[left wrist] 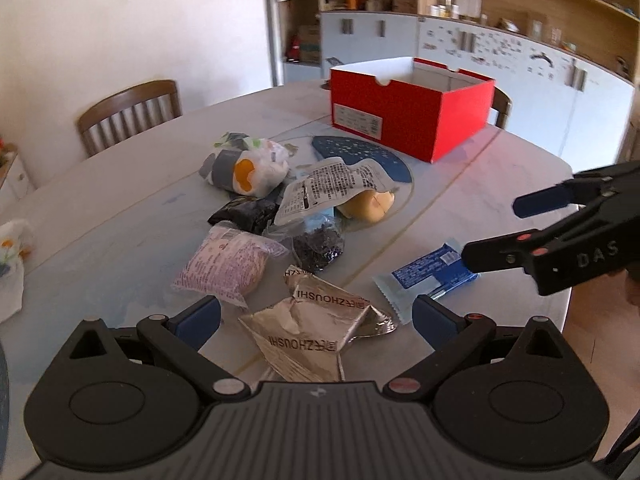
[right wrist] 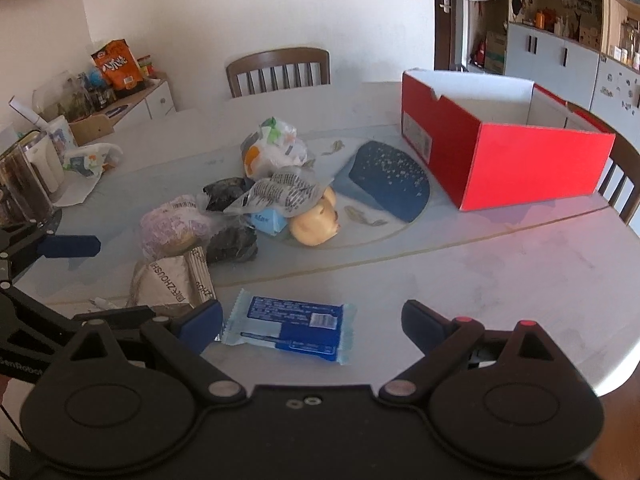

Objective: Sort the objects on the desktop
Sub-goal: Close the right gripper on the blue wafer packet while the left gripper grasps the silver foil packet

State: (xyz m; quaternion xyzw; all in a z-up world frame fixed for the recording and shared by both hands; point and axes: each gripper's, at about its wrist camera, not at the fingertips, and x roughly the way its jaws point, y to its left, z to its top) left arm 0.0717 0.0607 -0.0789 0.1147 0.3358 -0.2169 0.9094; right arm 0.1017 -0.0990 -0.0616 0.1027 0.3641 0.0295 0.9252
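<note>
Blue packet [right wrist: 289, 329], light and crinkly, lies flat on the counter [right wrist: 500, 272] between the right hand-held gripper's [right wrist: 312, 322] spread fingers; pinch its middle; left hand-held gripper [left wrist: 316, 318] gapes too.

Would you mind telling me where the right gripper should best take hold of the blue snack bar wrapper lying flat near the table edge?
Probably across the short width at the middle of the blue snack bar wrapper, coming straight down from above. It lies flat on the table, apart from the pile, long axis left to right, so the crimped ends offer little. The open right gripper already straddles it.
</note>
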